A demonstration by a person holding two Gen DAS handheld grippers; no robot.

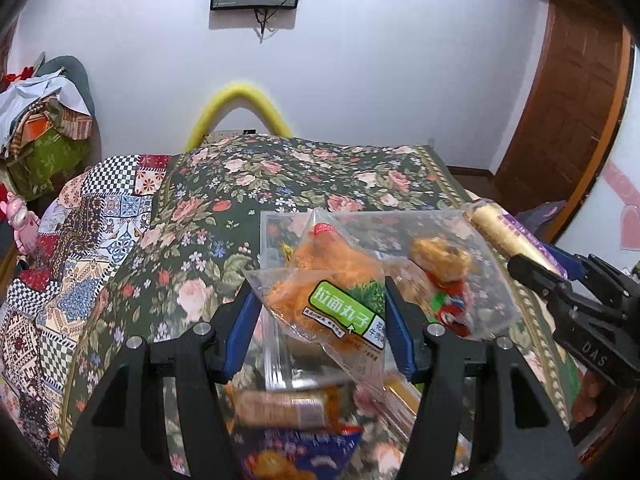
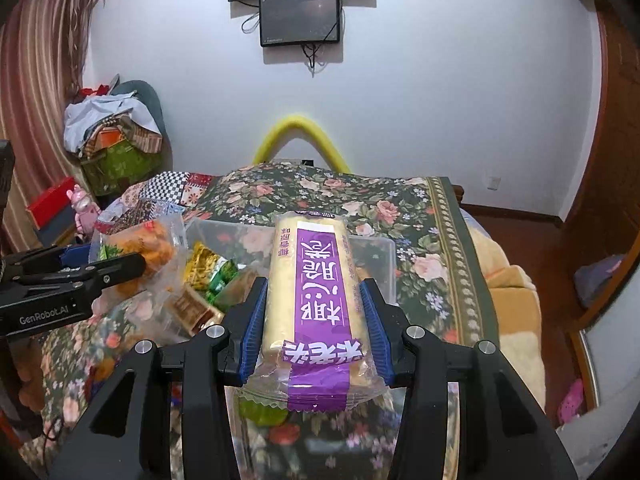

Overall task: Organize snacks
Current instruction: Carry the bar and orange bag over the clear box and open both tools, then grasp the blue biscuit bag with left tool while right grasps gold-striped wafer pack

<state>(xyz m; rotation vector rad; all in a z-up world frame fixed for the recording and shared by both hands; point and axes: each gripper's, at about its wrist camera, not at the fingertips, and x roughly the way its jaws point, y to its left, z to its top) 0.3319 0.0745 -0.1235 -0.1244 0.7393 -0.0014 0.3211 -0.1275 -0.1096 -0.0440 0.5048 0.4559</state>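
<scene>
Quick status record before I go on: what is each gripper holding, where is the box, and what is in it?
left gripper: shut on the orange snack bag, held above the box
right gripper: shut on the purple-striped cracker pack, lengthwise between the fingers
clear plastic box: on the floral cloth, lid off
box contents: green and gold packets; others too blurred to name
loose snacks: blue bag, blurred, below the left gripper
background: wall screen
</scene>
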